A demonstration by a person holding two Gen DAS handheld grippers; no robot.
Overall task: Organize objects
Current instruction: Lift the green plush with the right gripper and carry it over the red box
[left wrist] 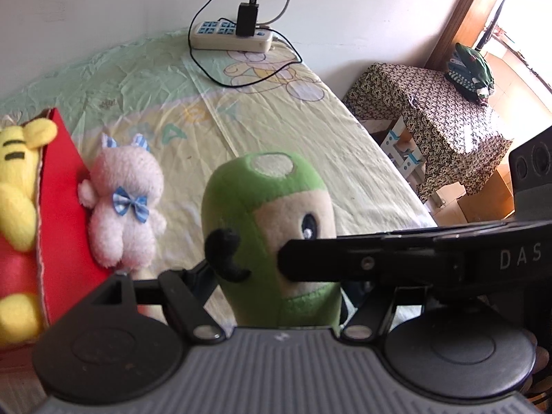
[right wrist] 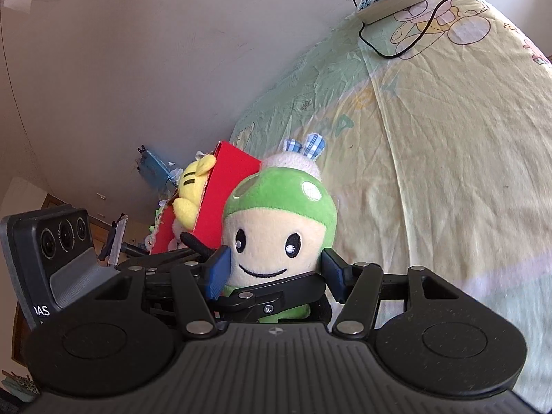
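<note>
Pinching with the left gripper (left wrist: pixel 272 276) across the chest of the green plush (left wrist: pixel 265 186), to judge by the black finger lying over its front in the right wrist view. Flanking the same toy's head with the right gripper (right wrist: pixel 274 270), blue pads (right wrist: pixel 217 269) against or just beside each cheek; cannot tell whether squeezing or only bracketing. Holding the plush upright, face toward the right camera, above the bed sheet (left wrist: pixel 276 120) and just beside the red box (left wrist: pixel 65 186). Already stowed inside that box: a yellow plush (left wrist: pixel 17 179), with other soft shapes behind it too small to name. Not yet stowed: a pink plush (left wrist: pixel 126 207) with a blue bow, lying on the sheet against the box's outer wall. Farther off, by the wall, a power strip (left wrist: pixel 231 36) with a charger and cable. Probably past the start but unfinished: green toy to go into the box, then the pink one.
</note>
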